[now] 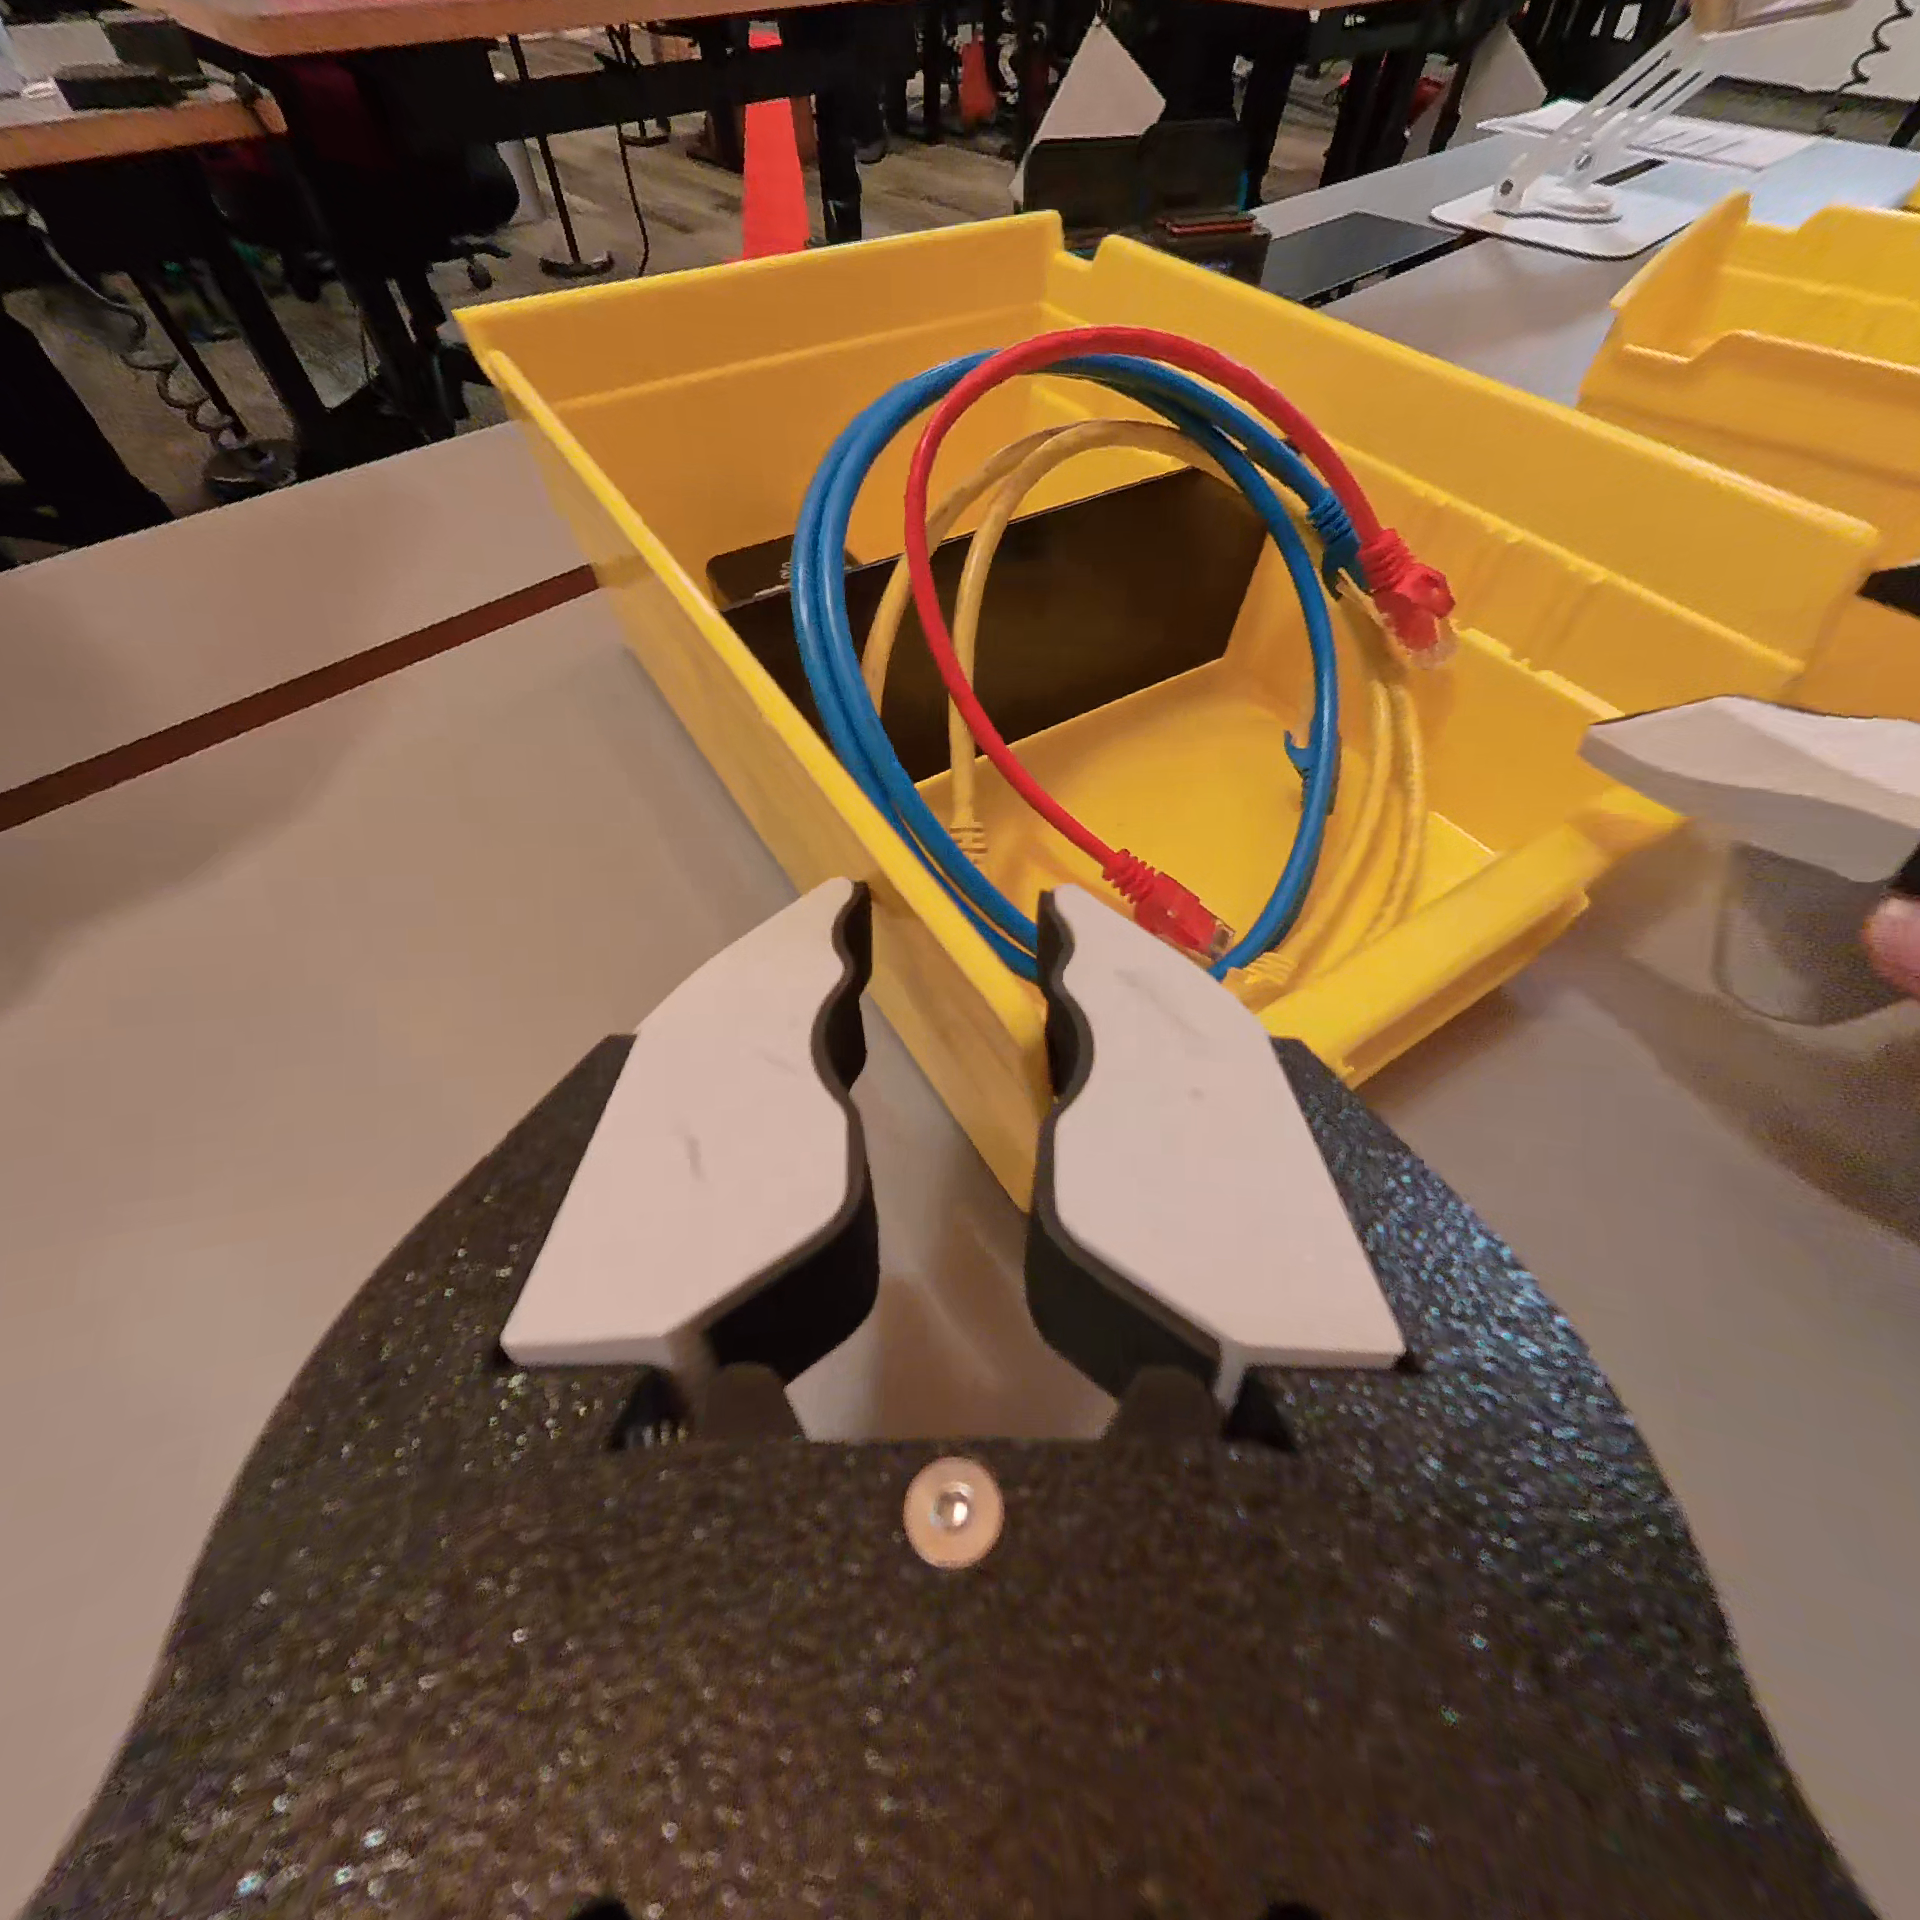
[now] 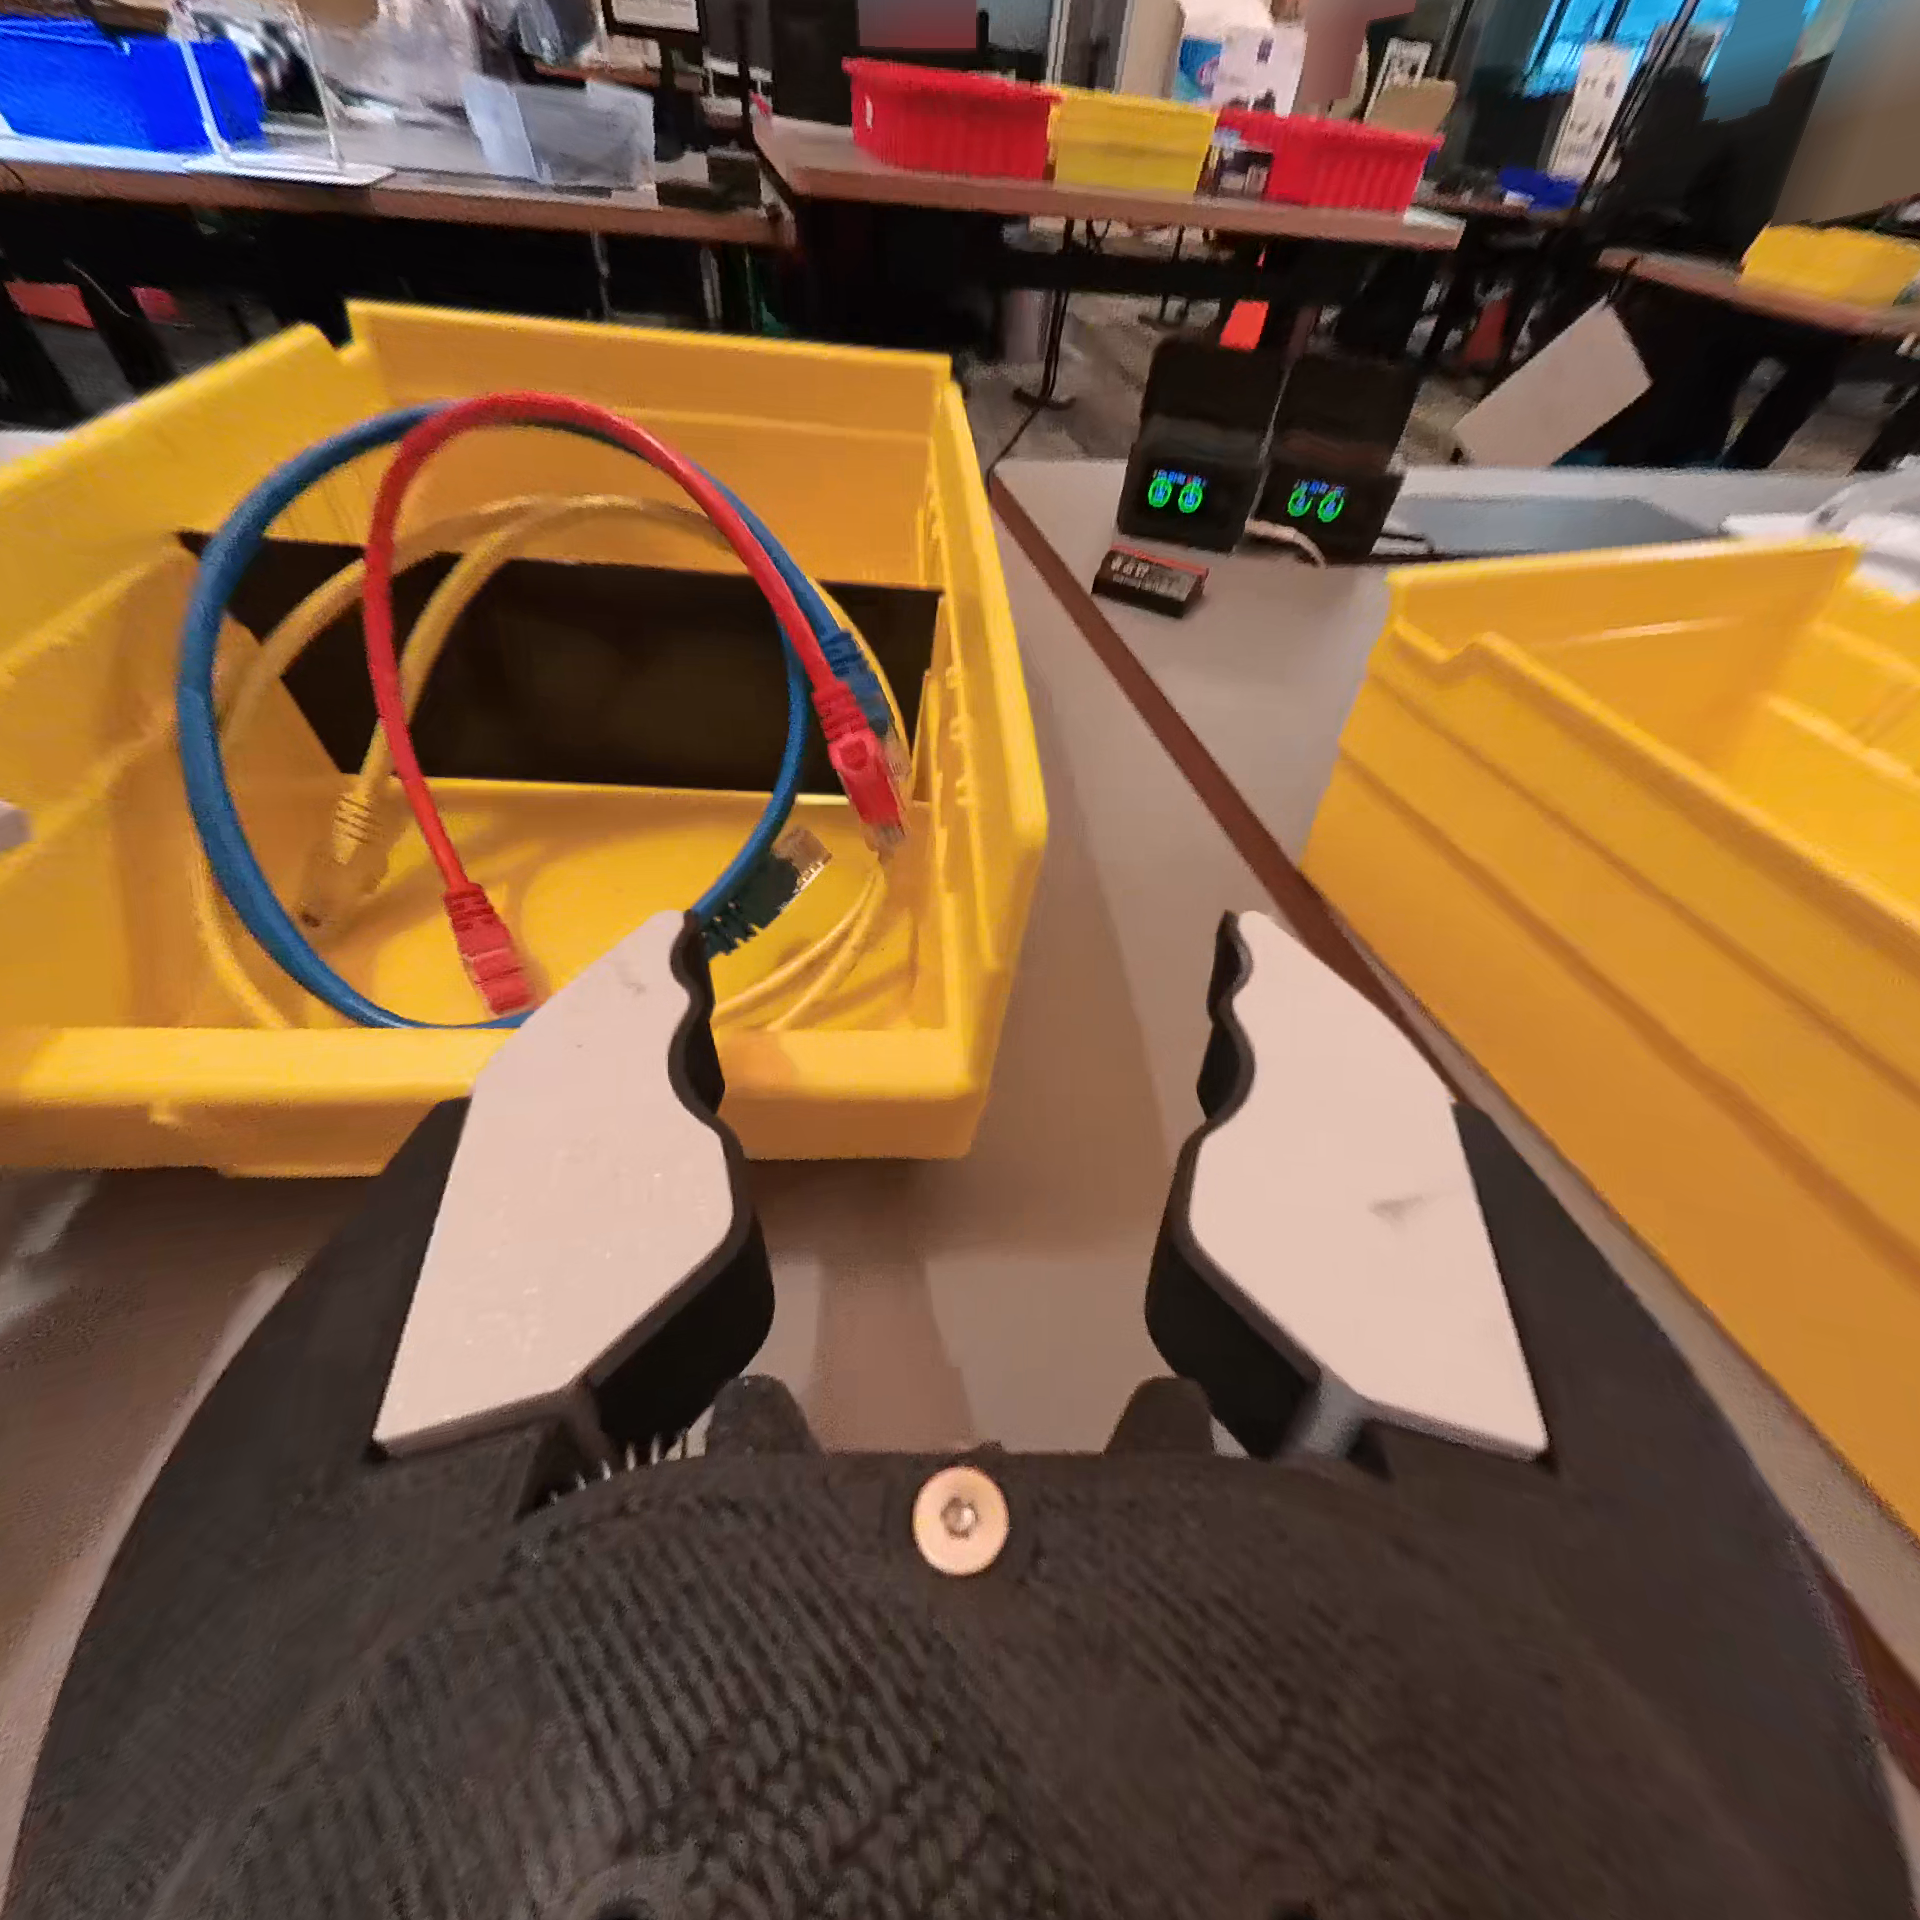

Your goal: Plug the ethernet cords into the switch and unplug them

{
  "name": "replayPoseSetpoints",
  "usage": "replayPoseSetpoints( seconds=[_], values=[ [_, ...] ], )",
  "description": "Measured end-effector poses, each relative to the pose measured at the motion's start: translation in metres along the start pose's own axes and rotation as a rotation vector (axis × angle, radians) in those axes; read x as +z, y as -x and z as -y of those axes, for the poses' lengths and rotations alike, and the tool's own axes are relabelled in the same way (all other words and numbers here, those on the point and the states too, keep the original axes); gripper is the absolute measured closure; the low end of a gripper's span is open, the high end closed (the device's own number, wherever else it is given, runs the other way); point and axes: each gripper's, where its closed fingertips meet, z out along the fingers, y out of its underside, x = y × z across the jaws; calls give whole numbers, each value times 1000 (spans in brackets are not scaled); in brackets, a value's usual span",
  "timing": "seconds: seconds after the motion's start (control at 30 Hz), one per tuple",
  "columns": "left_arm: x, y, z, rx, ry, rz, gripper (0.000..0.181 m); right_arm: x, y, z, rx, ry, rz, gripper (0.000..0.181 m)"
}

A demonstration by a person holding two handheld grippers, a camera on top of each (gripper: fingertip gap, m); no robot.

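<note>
Loosely coiled, 3 ethernet cords, red cord [image 1: 940, 623], blue cord [image 1: 831, 665] and yellow cord [image 1: 1397, 769], stand looped upright in the yellow bin [image 1: 727, 436], against its black divider [image 1: 1091, 603]. Both the left gripper [image 1: 951, 935] and right gripper [image 2: 961, 971] hover empty, jaws apart, near it.

We look from the left wrist along its fingers, low over the table [image 1: 312, 987], close to the near corner of the yellow bin [image 1: 727, 416], facing across it toward the room's desks. From the right wrist we sit a little farther back, facing the bin's [image 2: 623, 1091] front wall, a second bin [image 2: 1610, 883] at our right. Both views share the bin and its coiled cords [image 1: 1091, 644] [image 2: 499, 707].
</note>
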Motion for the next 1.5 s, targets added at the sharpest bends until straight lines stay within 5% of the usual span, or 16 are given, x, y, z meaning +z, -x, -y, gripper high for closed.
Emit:
replayPoseSetpoints(
  seconds=[0.07,0.17,0.2,0.27,0.5,0.8,1.0,1.3,1.4,1.5],
  values=[
    [-2,4,-1,3,8,-3,154,6,1,-2,36,14,21,94],
    [-3,9,-2,-2,10,-15,158,10,8,-4,54,39,75,132],
    [-3,10,-2,-2,9,-13,158,9,19,-3,57,37,158,159],
    [-5,16,-2,-12,8,7,160,12,16,-2,112,54,164,177],
    [-73,59,-13,-65,-48,127,169,-32,76,26,-47,-23,152,176],
    [-254,161,-61,-79,-24,356,171,-115,255,29,-101,-81,380,175],
    [-316,216,-102,-120,45,441,171,-130,347,11,-98,-35,519,174],
    [-339,245,-126,-212,-5,392,168,-145,396,-9,-143,23,639,165],
    [-357,242,-113,-158,-25,339,139,-150,374,21,-226,28,534,113],
    [-404,277,-94,-180,-102,424,130,-177,395,76,-182,-65,597,103]
  ],
)
